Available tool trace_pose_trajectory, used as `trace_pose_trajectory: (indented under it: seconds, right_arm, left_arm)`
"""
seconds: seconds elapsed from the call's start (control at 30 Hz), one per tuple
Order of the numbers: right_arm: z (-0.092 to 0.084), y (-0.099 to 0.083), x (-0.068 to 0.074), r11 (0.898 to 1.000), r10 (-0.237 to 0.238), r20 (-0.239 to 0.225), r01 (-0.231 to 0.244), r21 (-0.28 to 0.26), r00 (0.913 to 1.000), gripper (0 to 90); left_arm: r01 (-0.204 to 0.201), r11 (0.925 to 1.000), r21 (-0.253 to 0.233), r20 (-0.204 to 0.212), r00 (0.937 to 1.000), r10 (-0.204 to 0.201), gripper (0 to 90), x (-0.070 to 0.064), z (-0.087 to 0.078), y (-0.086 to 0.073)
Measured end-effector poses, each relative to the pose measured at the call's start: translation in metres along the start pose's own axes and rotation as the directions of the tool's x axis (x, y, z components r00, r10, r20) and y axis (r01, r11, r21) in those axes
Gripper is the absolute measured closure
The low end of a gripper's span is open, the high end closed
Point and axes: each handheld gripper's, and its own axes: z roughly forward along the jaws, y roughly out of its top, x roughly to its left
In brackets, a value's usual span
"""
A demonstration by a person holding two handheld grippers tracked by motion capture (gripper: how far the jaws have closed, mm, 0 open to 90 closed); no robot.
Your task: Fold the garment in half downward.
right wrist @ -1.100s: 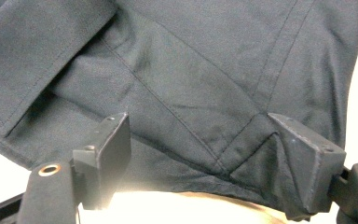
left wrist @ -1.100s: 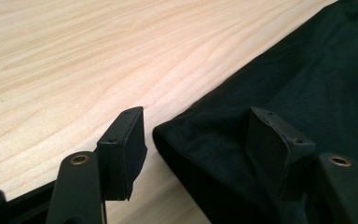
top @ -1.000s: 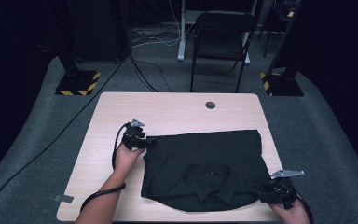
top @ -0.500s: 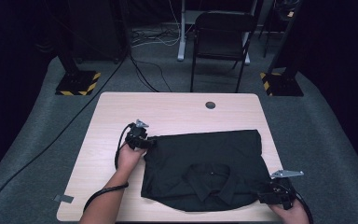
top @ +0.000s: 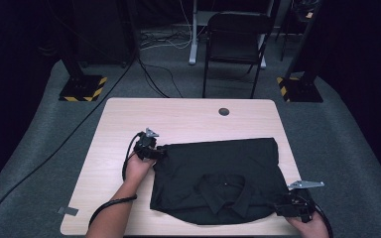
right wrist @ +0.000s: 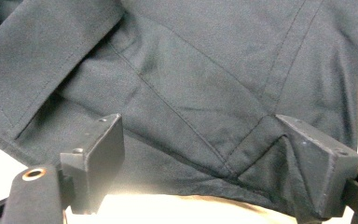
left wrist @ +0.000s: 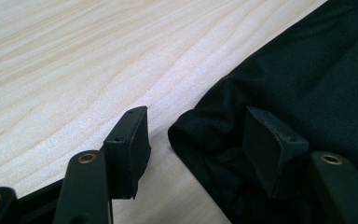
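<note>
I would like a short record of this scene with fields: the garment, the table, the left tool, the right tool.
garment: black shirt, lying flat and partly folded, collar toward the person
table: light wood table, a small dark round fitting near its far edge
left tool: at the shirt's far left corner, jaws apart, cloth edge between them, pads not pressing
right tool: at the shirt's near right corner, jaws just opening, cloth between them, not clamped
</note>
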Motion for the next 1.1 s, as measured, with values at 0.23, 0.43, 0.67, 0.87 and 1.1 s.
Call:
trace_pose_trajectory:
  seconds: [0.23,0.43,0.67,0.87,1.1]
  right_arm:
    - [-0.007,0.002,-0.003,0.997,0.016,-0.041,-0.019,-0.071,0.999,15.4]
    - [-0.011,0.012,-0.001,0.995,-0.006,-0.079,-0.002,-0.096,0.9968,11.2]
    - [-0.013,0.034,0.017,0.99,-0.1,-0.067,0.092,-0.11,0.9927,13.2]
    - [-0.006,0.056,0.04,0.98,-0.153,-0.086,0.14,-0.141,0.9845,19.0]
    - [0.015,0.069,0.066,0.971,-0.2,-0.088,0.186,-0.153,0.9757,20.5]
  left_arm:
    - [0.022,0.9997,-0.014,0.005,0.9998,-0.022,38.5,0.002,0.0,-0.002]
    - [0.03,0.9989,-0.036,0.006,0.9995,-0.03,35.7,0.003,0.001,-0.005]
    - [0.038,0.9984,-0.043,-0.001,0.9993,-0.038,34.1,0.003,0.002,-0.005]
    - [0.036,0.9982,-0.047,-0.002,0.9993,-0.036,34.0,0.004,0.002,-0.006]
    - [0.031,0.9976,-0.061,-0.001,0.9995,-0.031,34.1,0.004,0.002,-0.007]
